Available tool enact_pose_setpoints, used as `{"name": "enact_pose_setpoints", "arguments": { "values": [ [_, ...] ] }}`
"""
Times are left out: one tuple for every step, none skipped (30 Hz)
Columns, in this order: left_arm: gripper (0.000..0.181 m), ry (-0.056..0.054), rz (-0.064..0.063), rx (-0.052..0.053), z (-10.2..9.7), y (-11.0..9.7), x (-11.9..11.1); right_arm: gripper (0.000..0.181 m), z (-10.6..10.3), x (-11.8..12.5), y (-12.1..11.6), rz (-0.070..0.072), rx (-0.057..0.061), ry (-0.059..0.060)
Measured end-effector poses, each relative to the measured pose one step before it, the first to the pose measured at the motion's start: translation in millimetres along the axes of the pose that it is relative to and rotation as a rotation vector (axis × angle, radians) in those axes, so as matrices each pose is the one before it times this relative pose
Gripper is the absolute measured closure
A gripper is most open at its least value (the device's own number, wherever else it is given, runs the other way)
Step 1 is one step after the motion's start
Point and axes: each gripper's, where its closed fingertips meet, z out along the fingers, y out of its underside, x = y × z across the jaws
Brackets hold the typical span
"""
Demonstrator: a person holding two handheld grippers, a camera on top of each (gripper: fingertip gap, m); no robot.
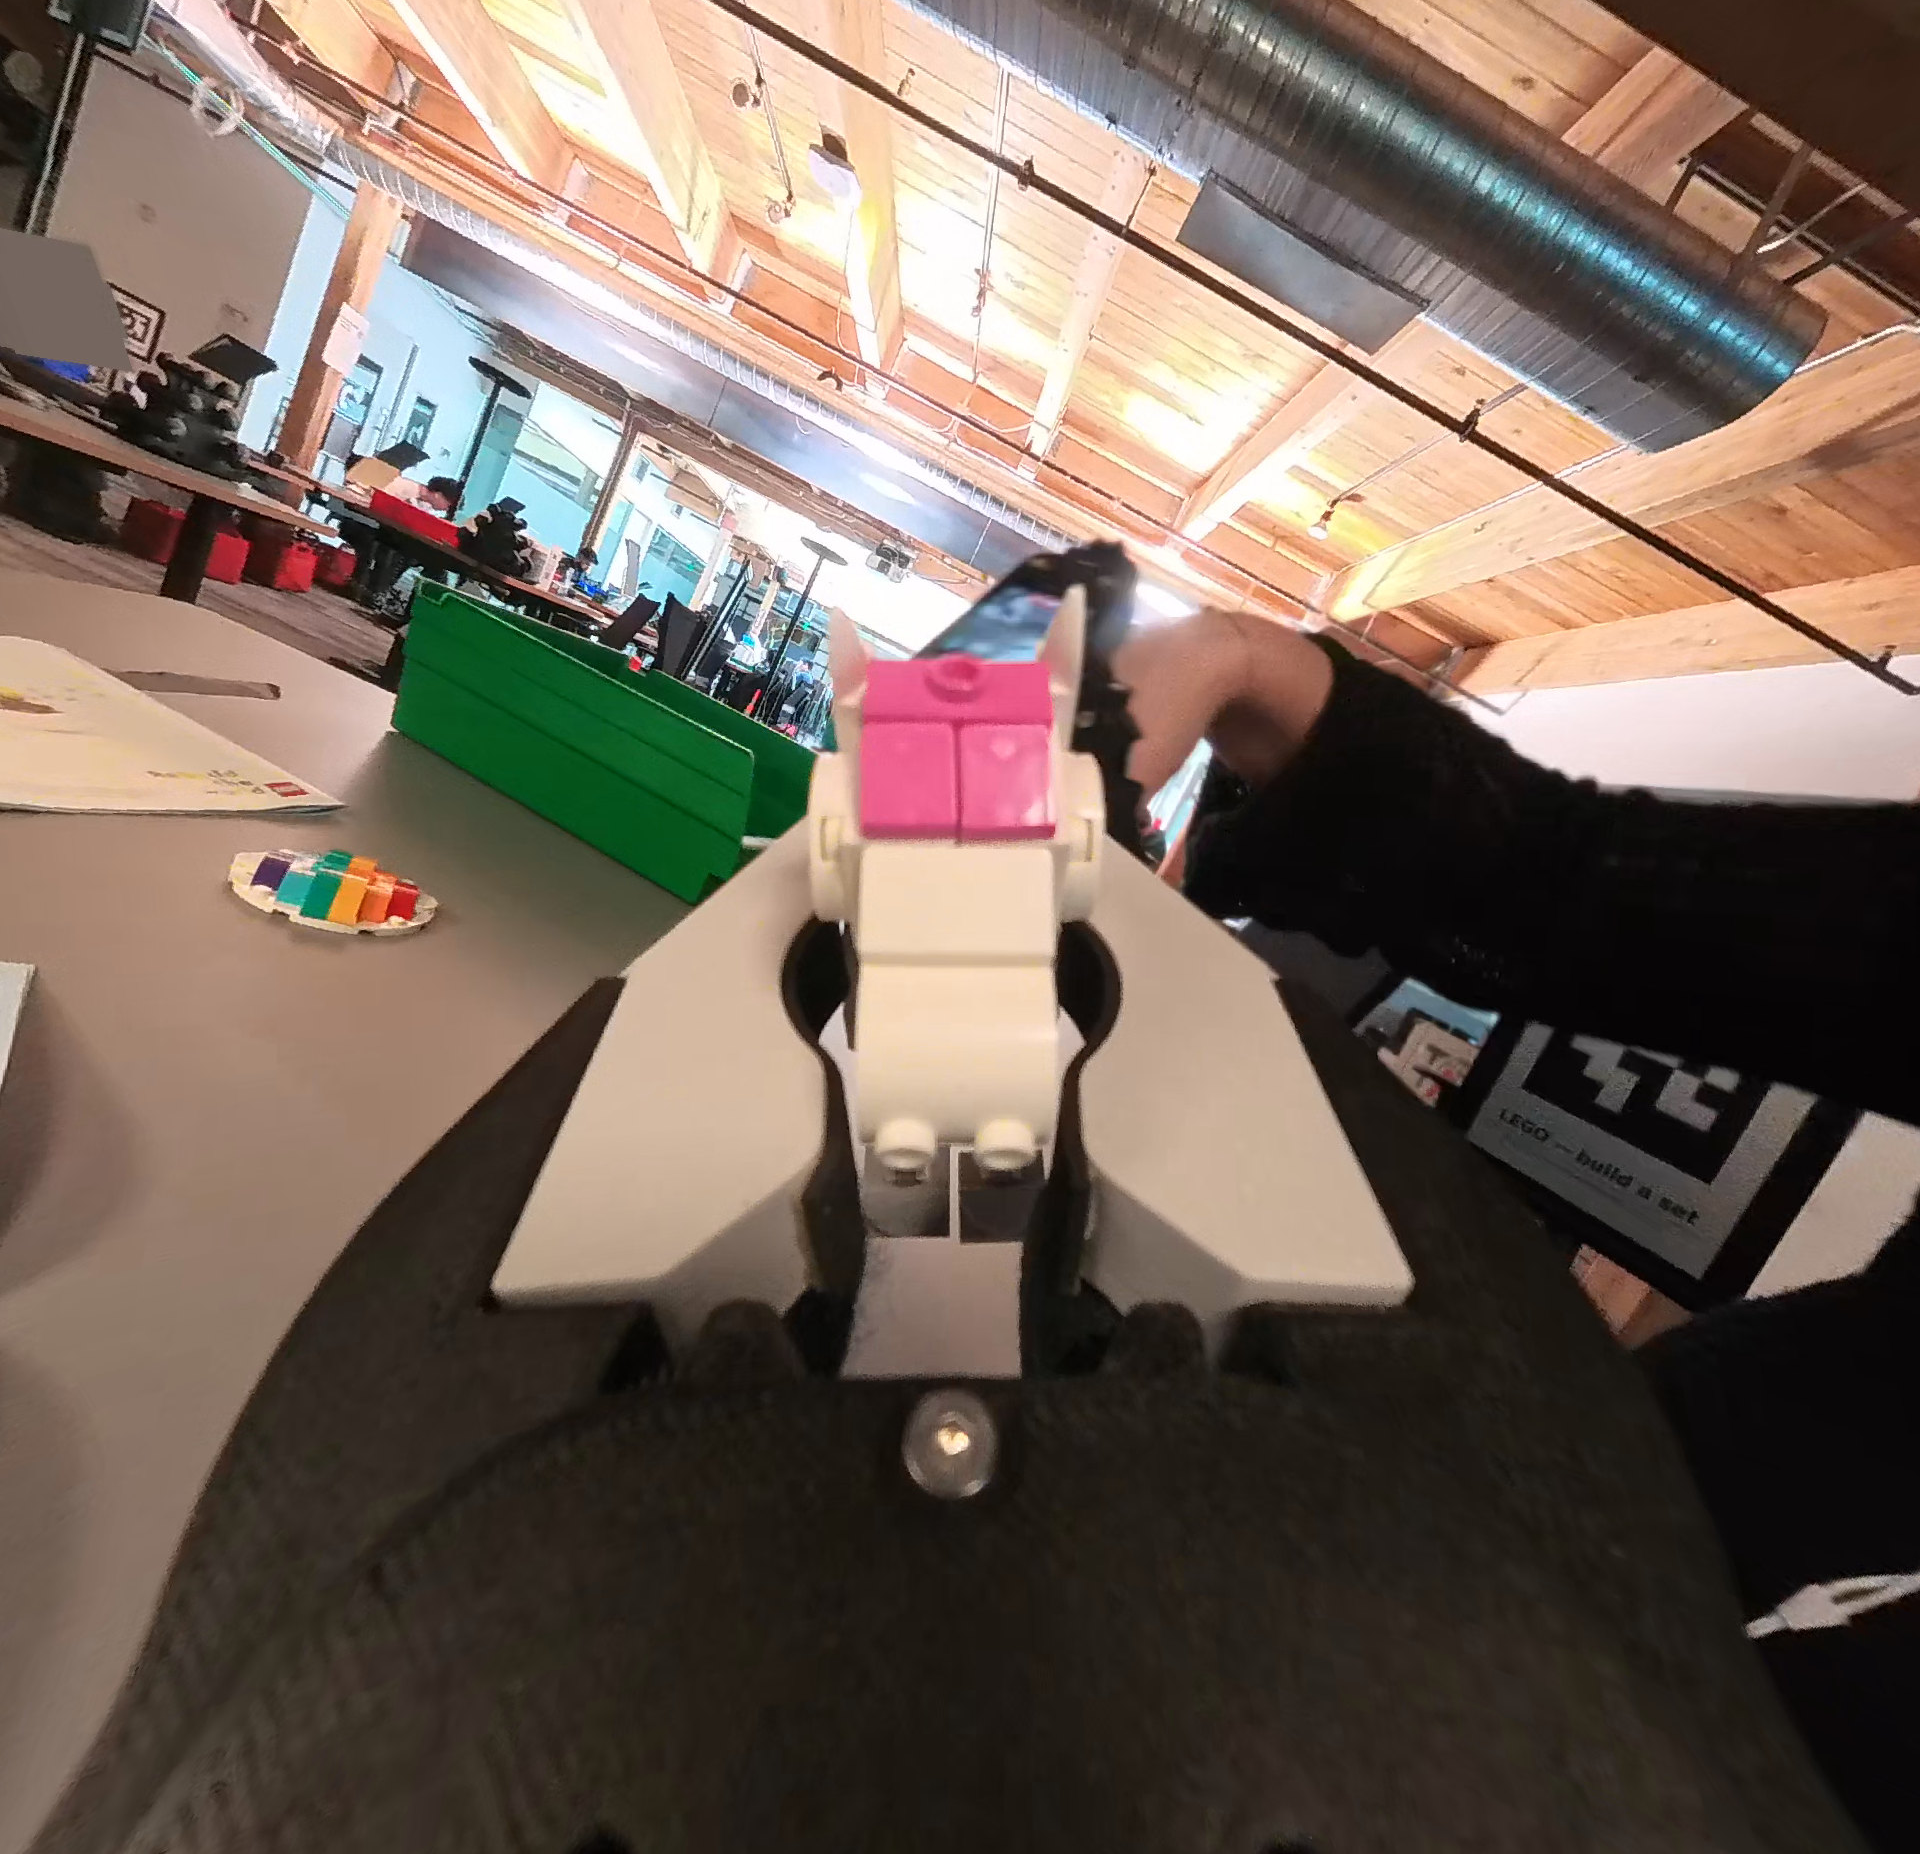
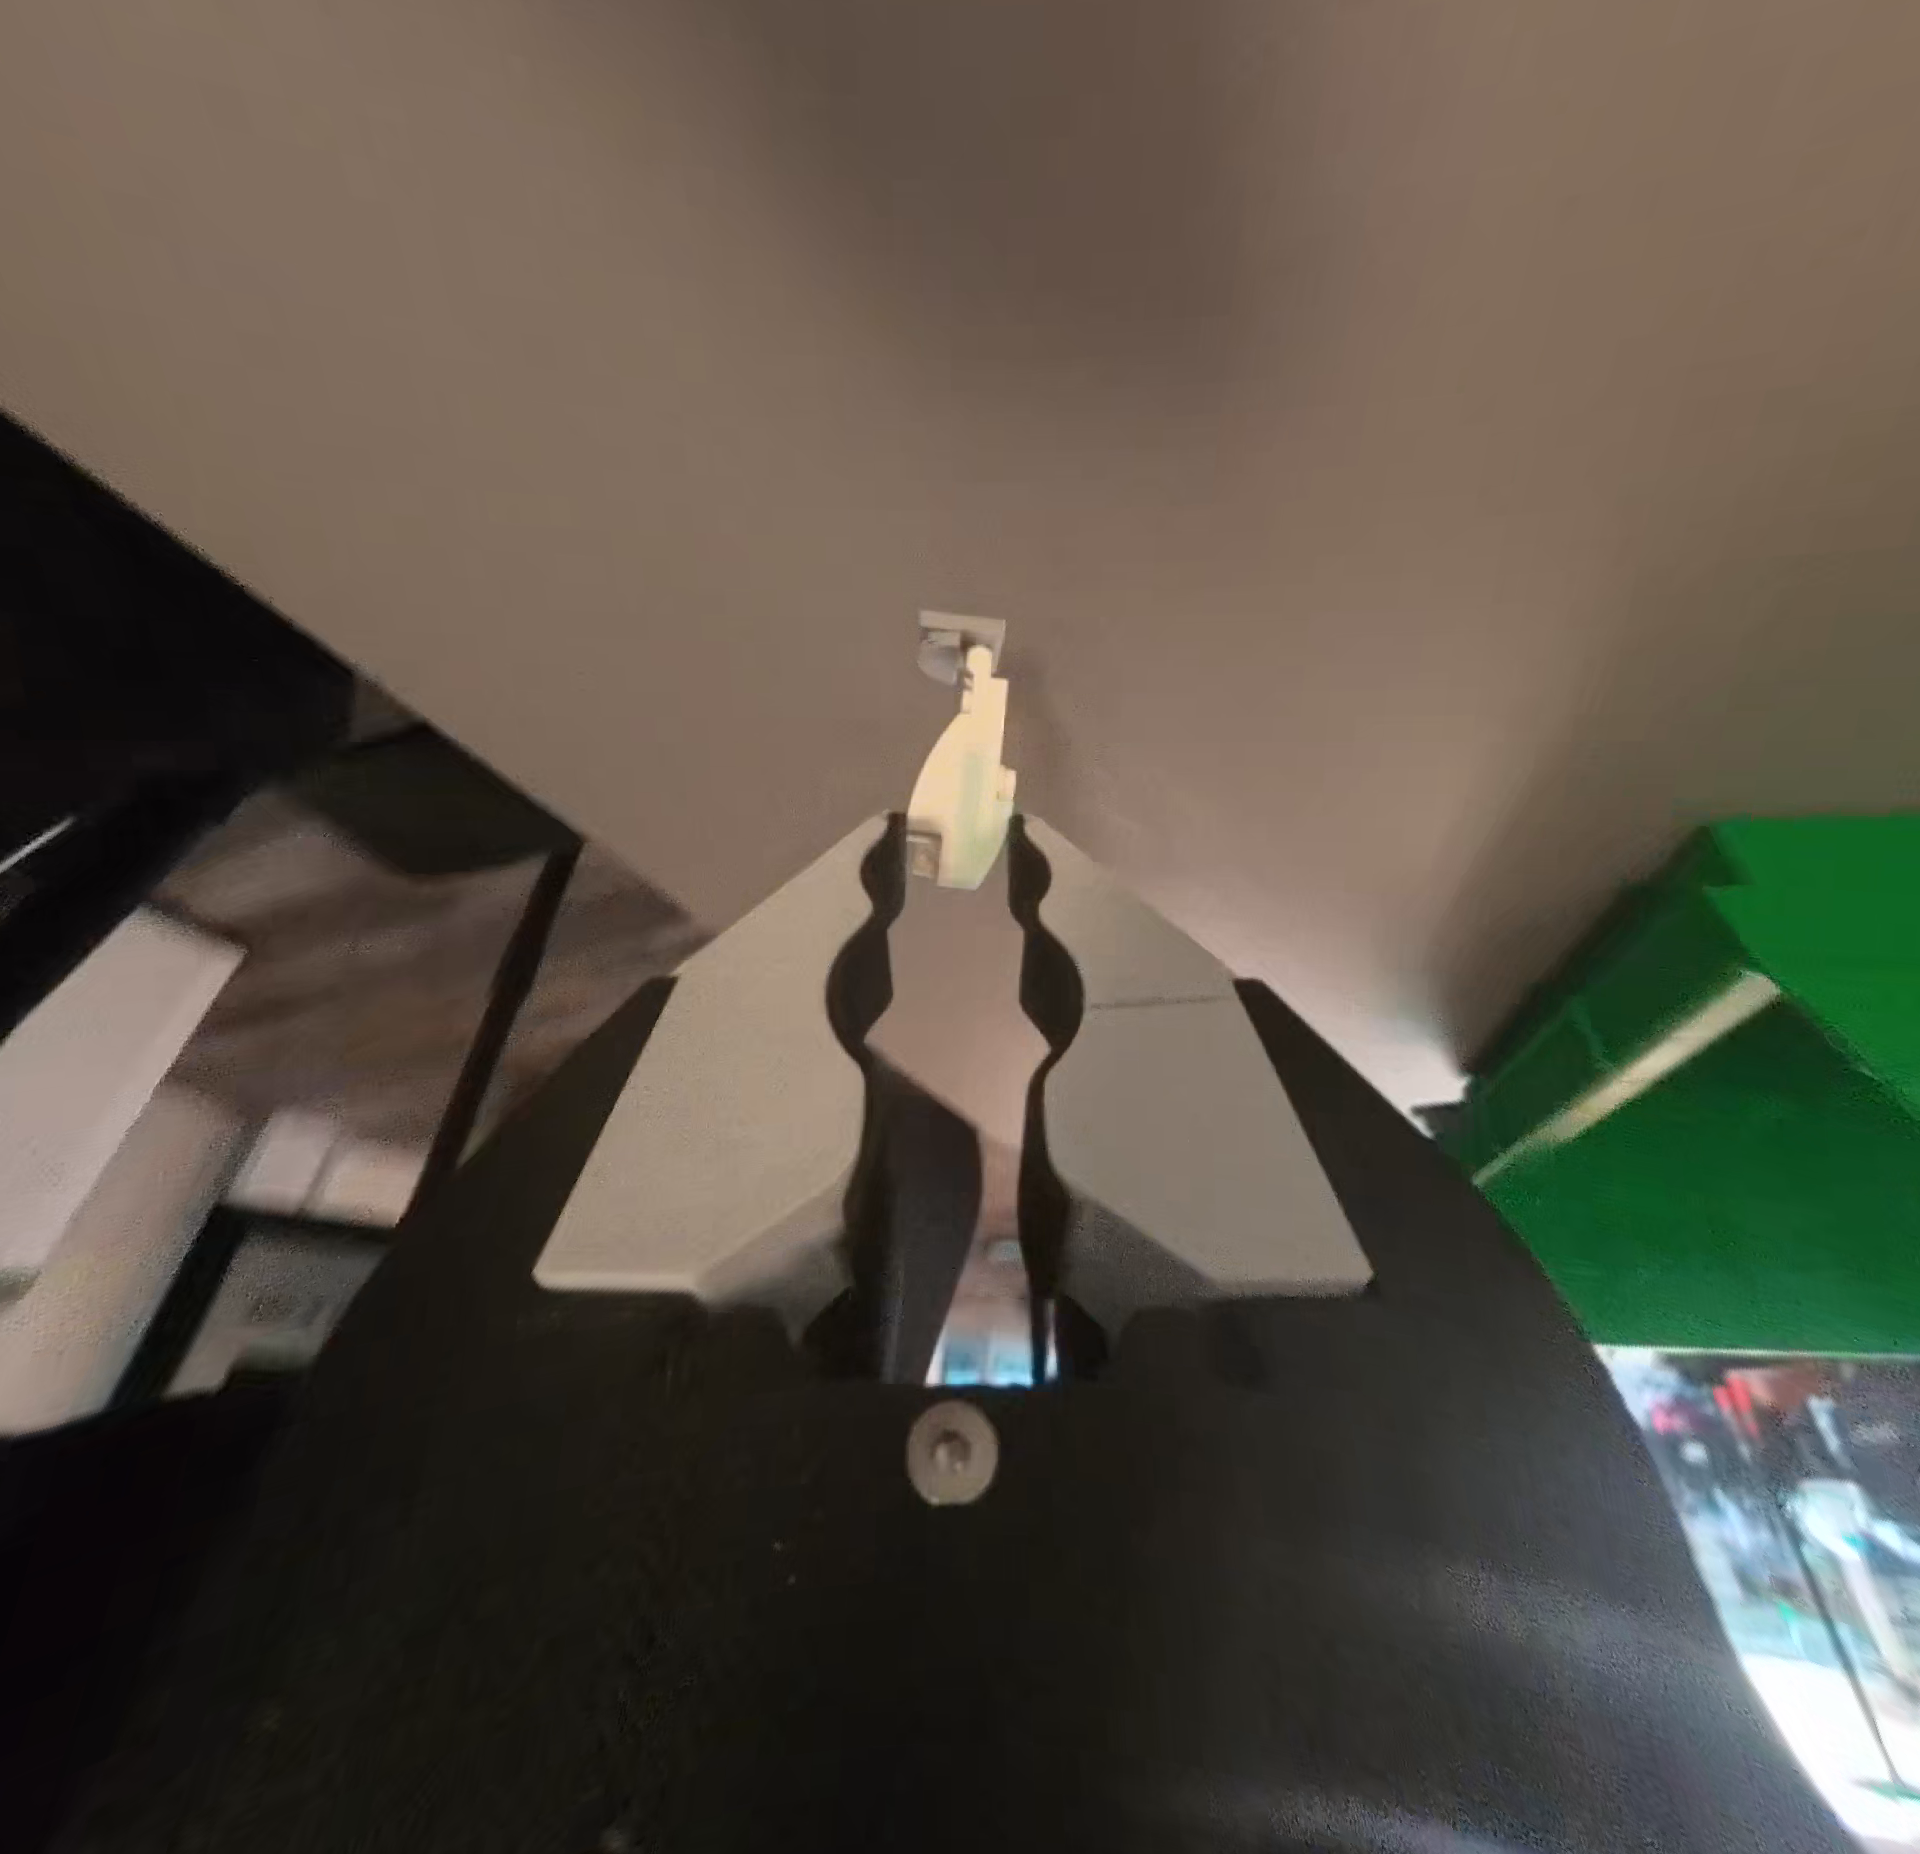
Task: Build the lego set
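My left gripper (image 1: 954,931) is shut on a white Lego figure (image 1: 951,983) with pink bricks (image 1: 956,760) on its far end, held up above the grey table (image 1: 260,1056). Behind it a hand in a black sleeve holds the right gripper (image 1: 1081,641). In the right wrist view my right gripper (image 2: 954,848) is shut on a small curved white Lego piece (image 2: 964,781) at its fingertips, with a small grey clip part (image 2: 958,641) at the piece's far end, close over the grey table surface (image 2: 935,298).
A green bin (image 1: 582,734) stands on the table behind the left gripper and shows at the right in the right wrist view (image 2: 1714,1056). A white round plate with coloured bricks (image 1: 332,885) and an instruction booklet (image 1: 114,734) lie to the left. A marker card (image 1: 1652,1129) stands at right. There is about 25 centimetres between the tips of the two grippers.
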Motion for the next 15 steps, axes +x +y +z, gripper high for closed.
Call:
{"name": "enact_pose_setpoints", "arguments": {
  "values": [
    [0.145, 0.0026, 0.006, -0.0056, 0.72, 0.9, 1.28, 0.164, 2.56, 2.2, 2.64, 0.0053, -0.0655, -0.0348],
    [0.145, 0.0027, 0.0066, -0.005, 0.7, 0.8, 1.32, 0.164, 2.36, 3.76, 2.17, 0.0078, -0.0574, -0.0228],
    [0.145, 0.0014, 0.0066, -0.0044, 0.5, 0.54, 1.03, 0.164, 2.13, 3.27, 1.48, 0.0103, -0.0468, -0.0228],
    [0.145, 0.0013, 0.0049, -0.0034, 0.34, 0.54, 0.88, 0.164, 1.98, 1.73, 0.82, 0.0102, -0.0358, -0.0287],
    [0.145, 0.0029, 0.0026, -0.0014, 0.35, 0.16, 0.98, 0.163, 1.84, 0.14, 0.53, 0.003, -0.0284, -0.0346],
    [0.145, 0.01, 0.0034, 0.0068, -0.16, -1.08, 2.41, 0.163, 1.62, 0.41, 0.32, -0.0013, -0.022, -0.0284],
    [0.146, 0.0202, 0.0076, 0.0226, -0.4, -3.57, 4.95, 0.163, 1.5, 1.41, -0.14, 0.0046, -0.0163, -0.0164],
    [0.146, 0.0209, 0.0052, 0.0197, -0.23, -3.72, 5.4, 0.163, 1.56, 1.22, -0.82, 0.0091, -0.0113, -0.0125],
    [0.146, 0.0134, 0.0111, 0.0046, 0.24, -1.63, 4.04, 0.163, 1.36, 0.18, -1.06, 0.007, -0.0076, -0.0137],
    [0.146, 0.0033, 0.019, -0.0043, 0.46, -0.05, 2.26, 0.163, 1.19, -0.51, -0.8, 0.005, -0.0047, -0.0125],
    [0.146, -0.0015, 0.0192, -0.0053, 0.45, 0.5, 1.22, 0.162, 0.6, 0.26, -0.97, 0.0049, 0.0002, -0.0042],
    [0.146, 0.0006, 0.0097, -0.0043, 0.56, 0.77, 0.88, 0.162, 0.16, 1.2, -1.49, 0.0033, 0.0049, 0.0032],
    [0.146, 0.0032, -0.0005, -0.0023, 0.41, 0.84, 0.78, 0.162, -0.26, 1.59, -1.91, -0.0041, 0.0104, 0.0086],
    [0.146, 0.0023, -0.006, -0.0015, 0.32, 1.05, 0.24, 0.163, -0.65, 1.94, -2.12, -0.0109, 0.0162, 0.0121],
    [0.146, 0.0007, -0.0067, -0.0011, 0.23, 0.84, -0.19, 0.161, -1.15, 1.95, -2.6, -0.009, 0.022, 0.0126]
  ]
}}
